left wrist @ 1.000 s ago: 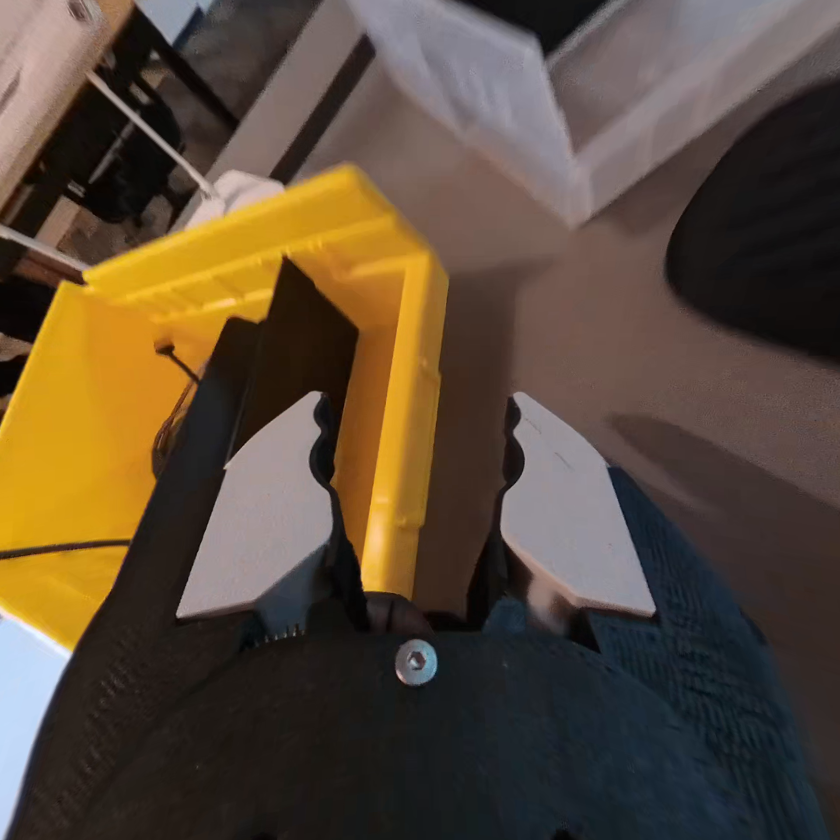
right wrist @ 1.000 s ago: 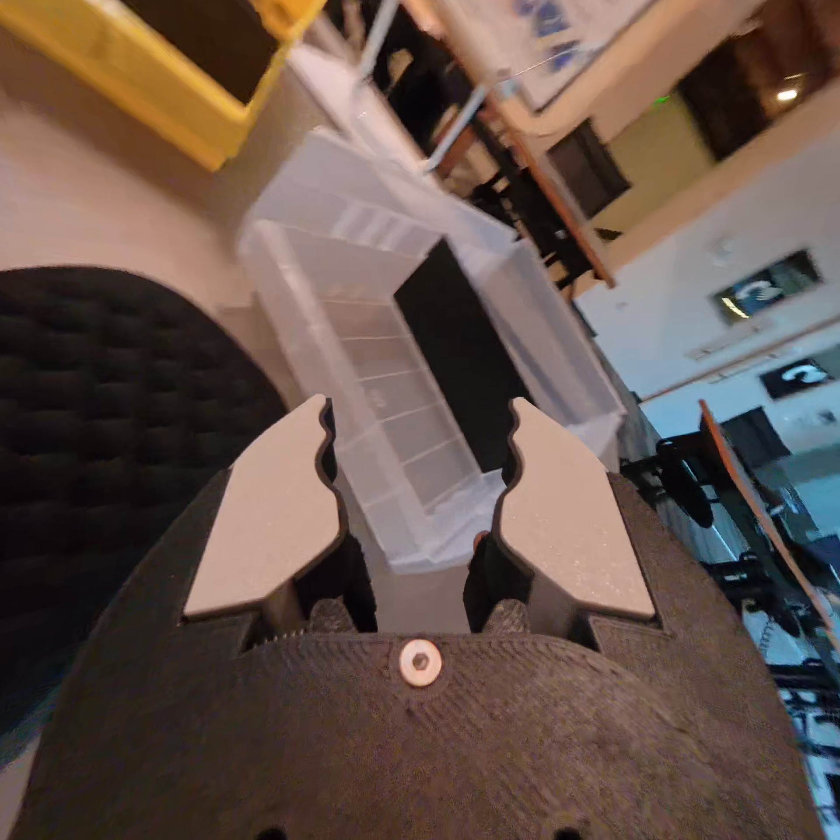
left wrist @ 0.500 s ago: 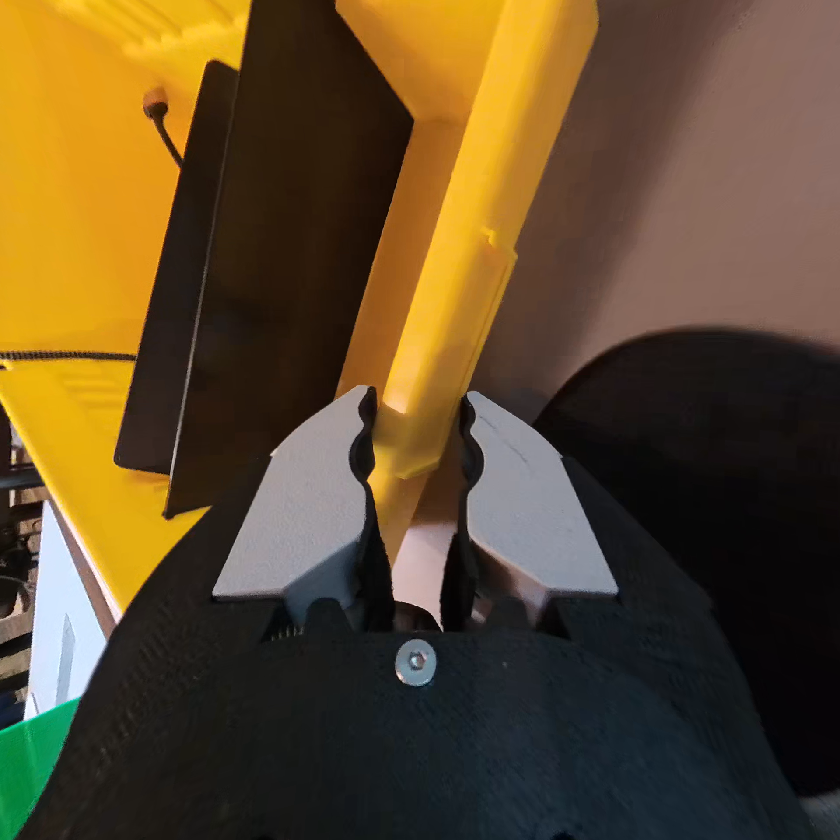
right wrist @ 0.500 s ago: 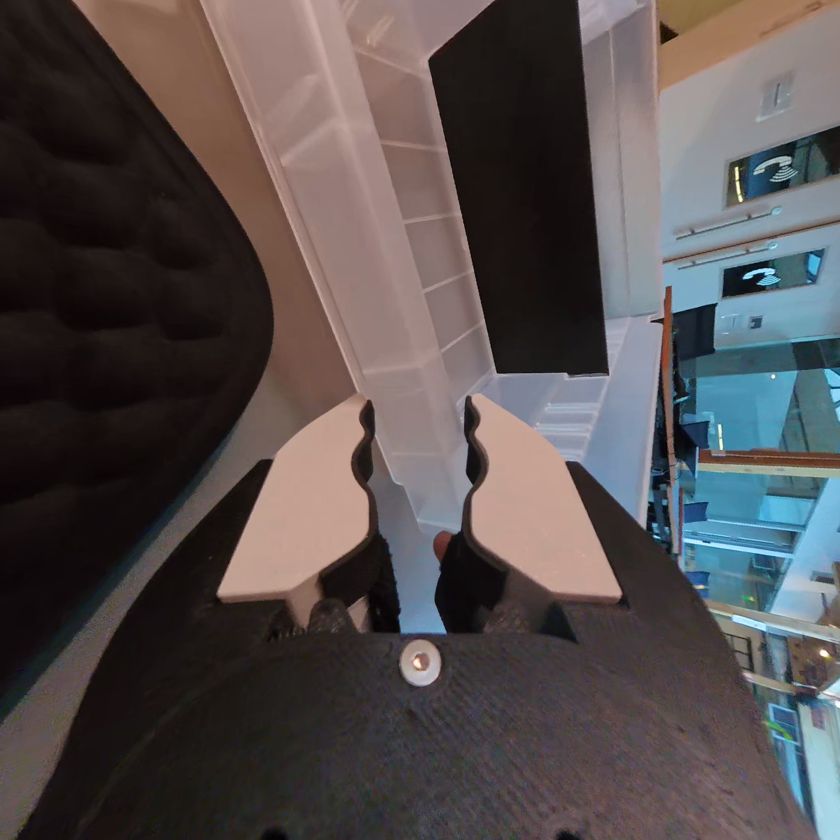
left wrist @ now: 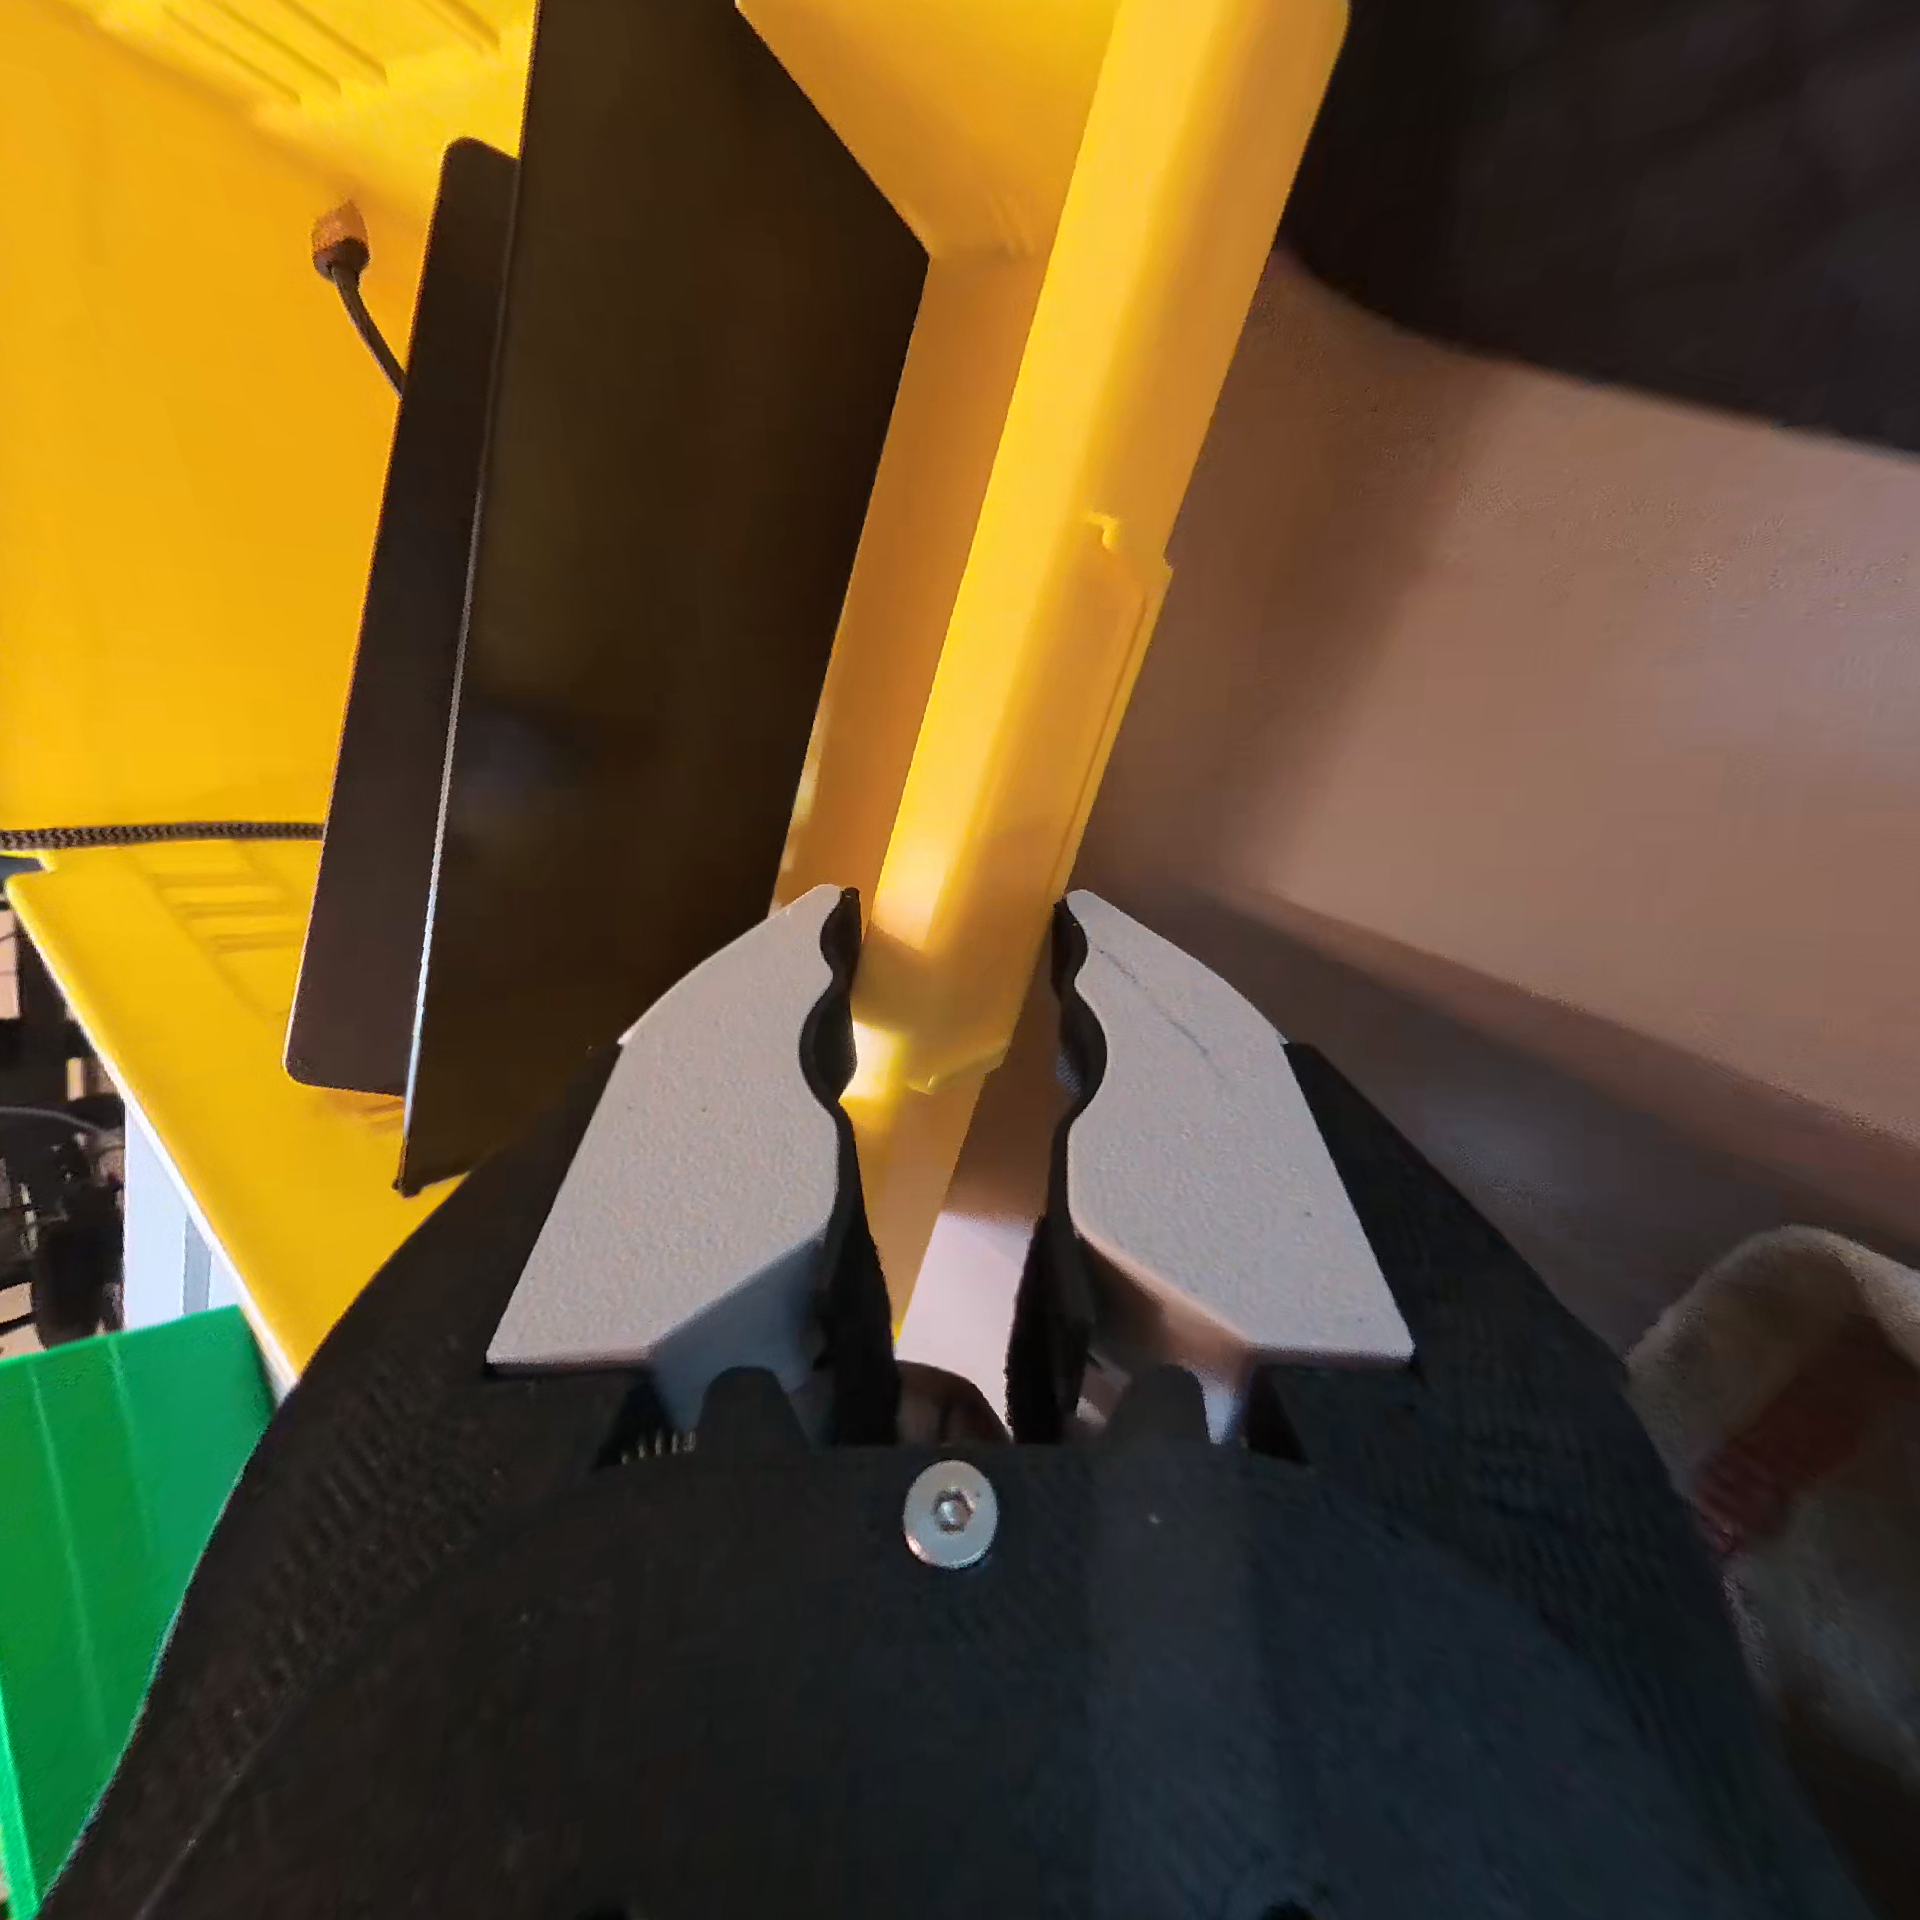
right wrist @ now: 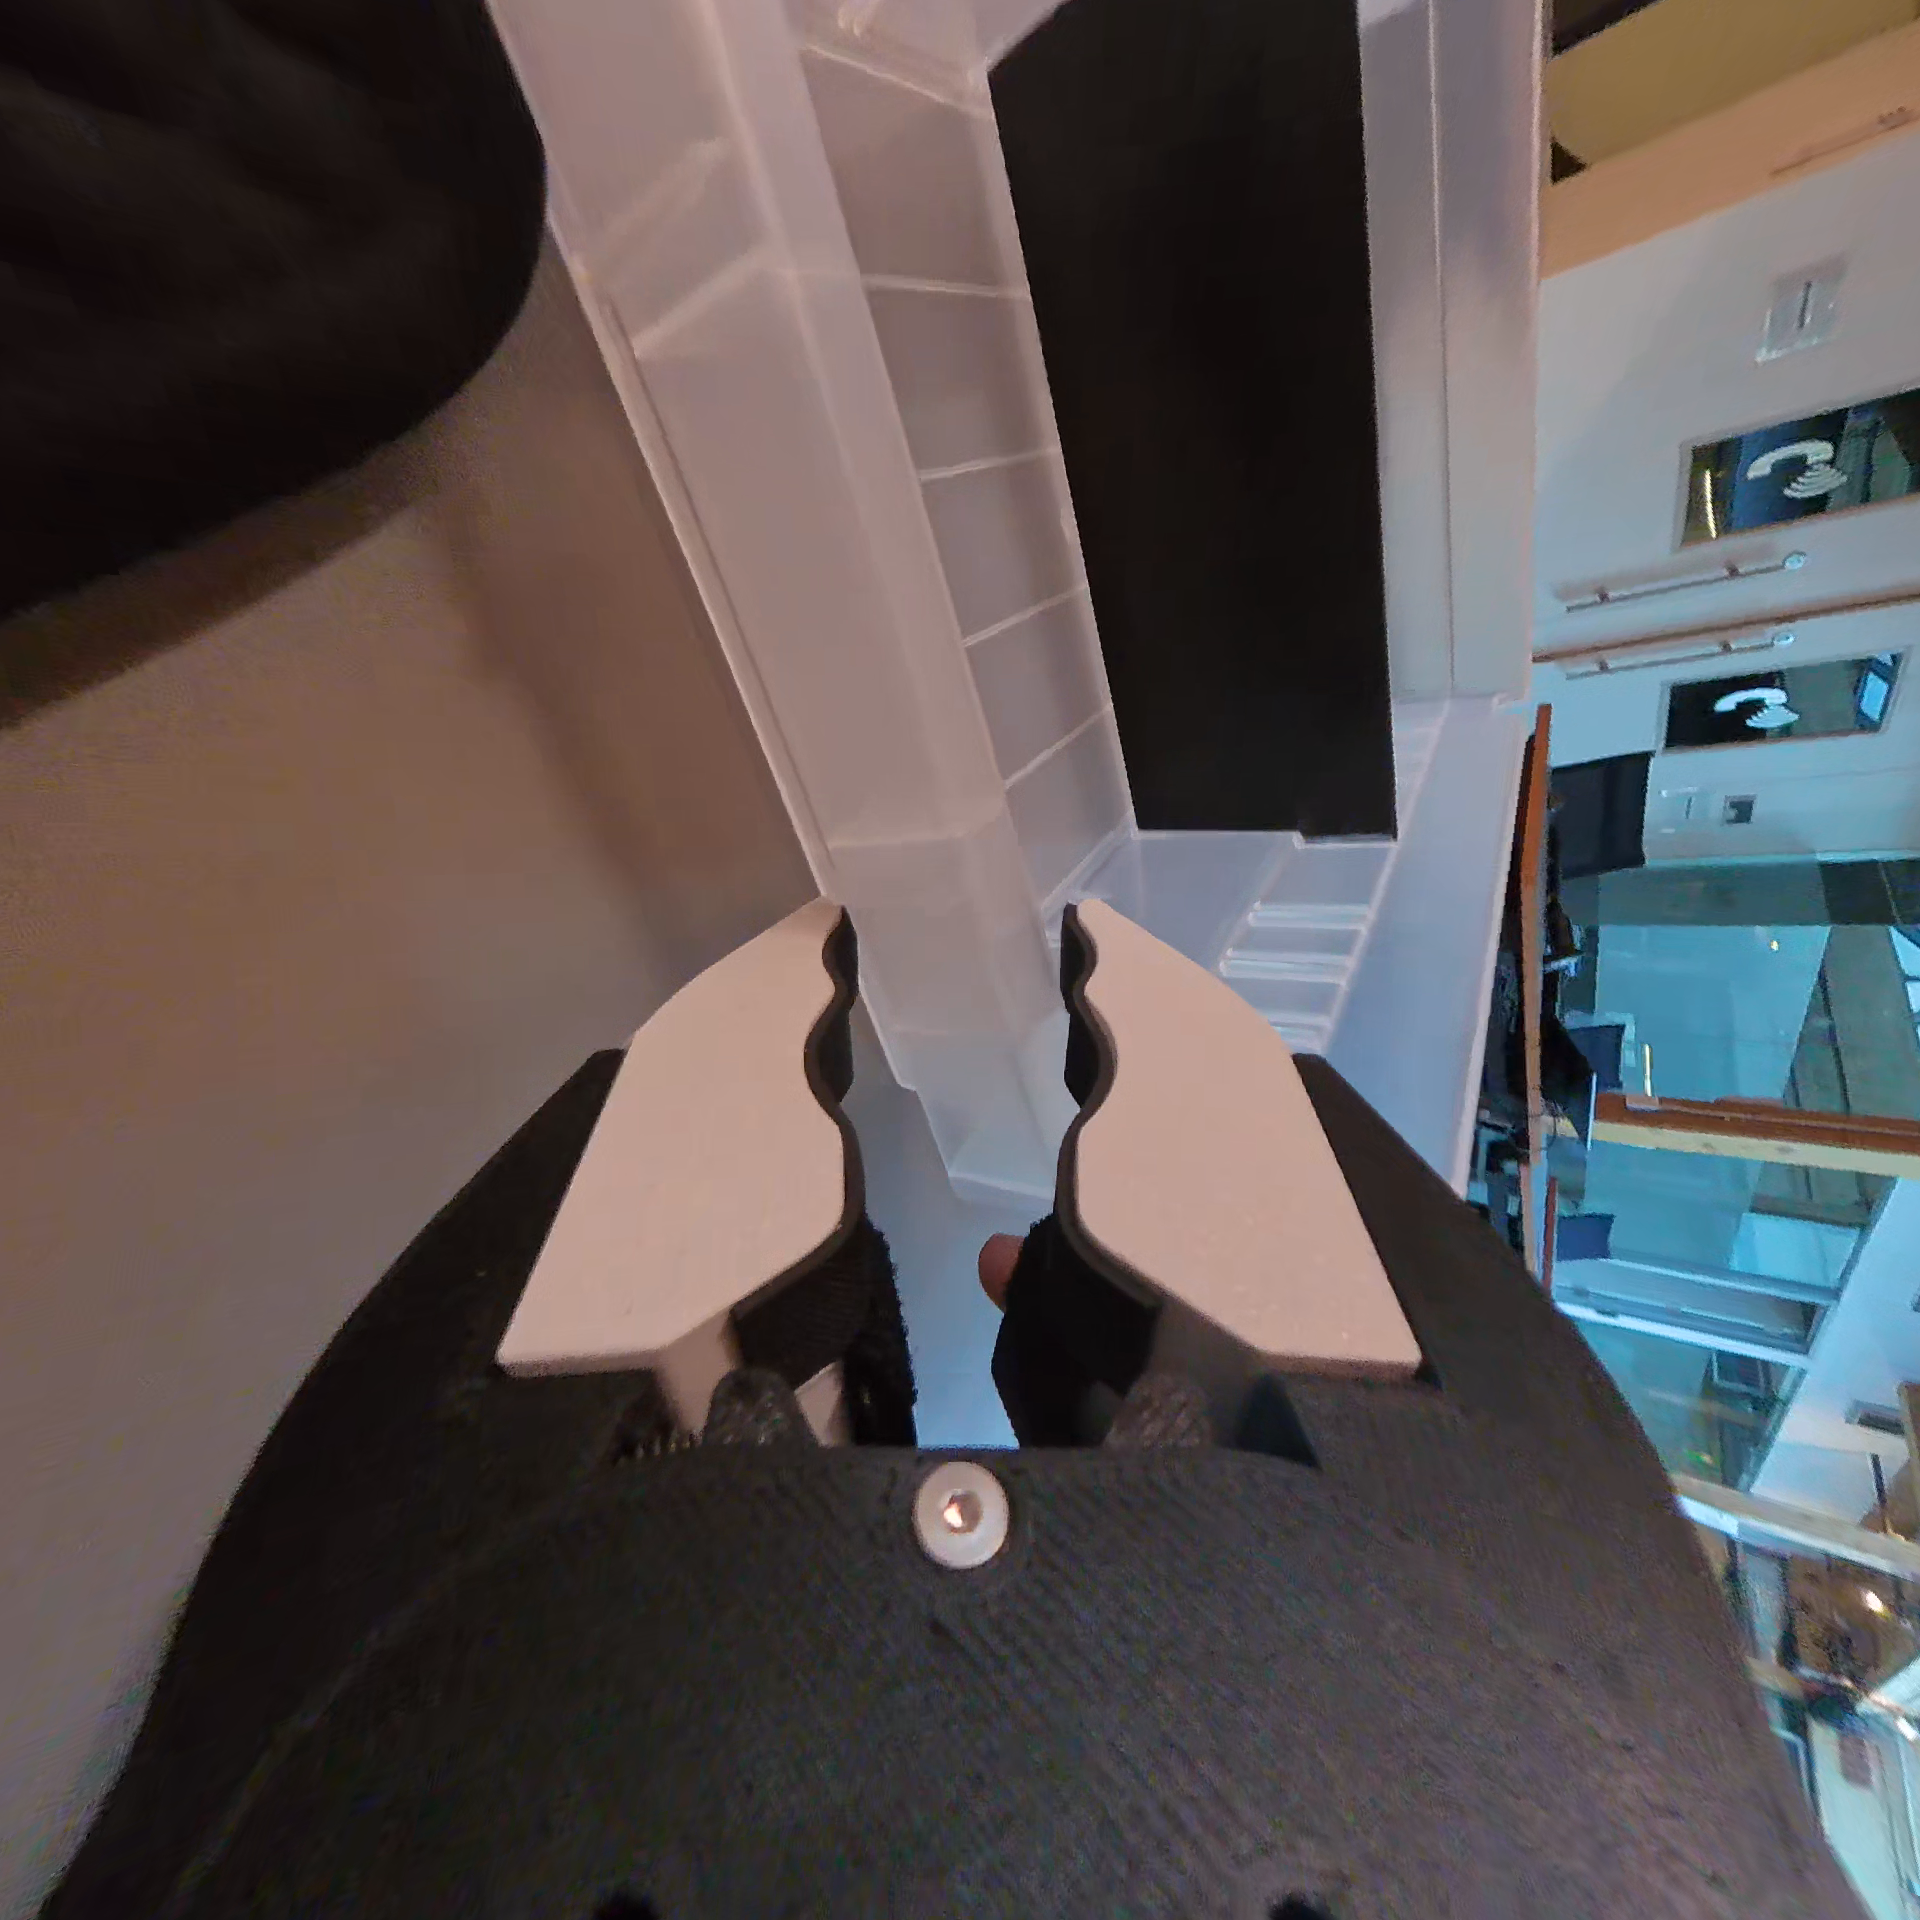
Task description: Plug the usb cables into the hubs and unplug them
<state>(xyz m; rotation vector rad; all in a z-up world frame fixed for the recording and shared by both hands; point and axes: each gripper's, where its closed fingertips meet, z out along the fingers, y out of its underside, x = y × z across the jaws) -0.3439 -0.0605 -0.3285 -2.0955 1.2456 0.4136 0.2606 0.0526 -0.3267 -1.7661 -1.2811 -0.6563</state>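
In the left wrist view, my left gripper is shut on the right rim of a yellow bin. A black pad leans inside the bin. A thin black braided cable with a brown tip lies behind the pad. In the right wrist view, my right gripper is shut on the ribbed side wall of a clear plastic bin. A black pad sits inside that bin. No hub shows in either view.
Both bins rest on a beige table, which also shows in the left wrist view. A black padded mat lies between the bins. A green panel is at lower left and a beige cloth at lower right.
Both grippers went from open to closed: the left moved in onto the yellow bin's rim, the right onto the clear bin's wall. Both views have since tilted.
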